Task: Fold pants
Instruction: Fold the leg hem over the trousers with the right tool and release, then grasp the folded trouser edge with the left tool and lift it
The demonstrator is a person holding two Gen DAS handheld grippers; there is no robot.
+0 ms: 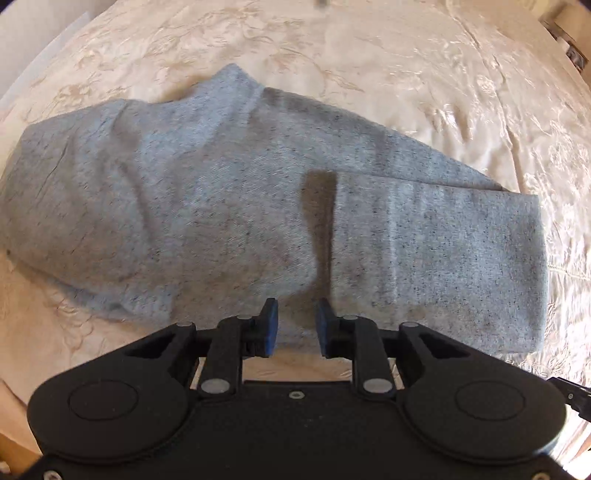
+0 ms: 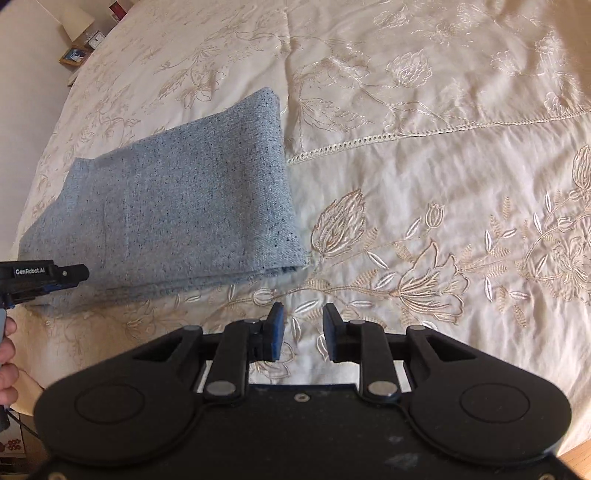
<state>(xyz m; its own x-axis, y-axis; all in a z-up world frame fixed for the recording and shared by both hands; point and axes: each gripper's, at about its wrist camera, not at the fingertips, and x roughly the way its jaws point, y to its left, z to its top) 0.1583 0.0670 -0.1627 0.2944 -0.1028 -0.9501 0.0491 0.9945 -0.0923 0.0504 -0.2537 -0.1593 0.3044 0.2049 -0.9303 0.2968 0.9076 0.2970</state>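
Grey-blue speckled pants (image 1: 192,192) lie on a cream embroidered bedspread (image 1: 369,55), with the leg end folded back over the right part (image 1: 443,251). My left gripper (image 1: 297,314) hovers over the near edge of the pants, open, with nothing between its blue pads. In the right wrist view the folded end of the pants (image 2: 192,206) lies to the left. My right gripper (image 2: 303,321) stands open above the bare bedspread (image 2: 443,184), to the right of the pants and apart from them. The left gripper's body (image 2: 55,275) shows at the left edge, held by a hand (image 2: 7,350).
A bedside table with a lamp (image 2: 79,22), a small clock (image 2: 96,38) and a framed picture (image 2: 74,55) stands beyond the bed's far left corner. A lace seam (image 2: 424,133) crosses the bedspread. Wooden floor (image 2: 576,458) shows at the near right.
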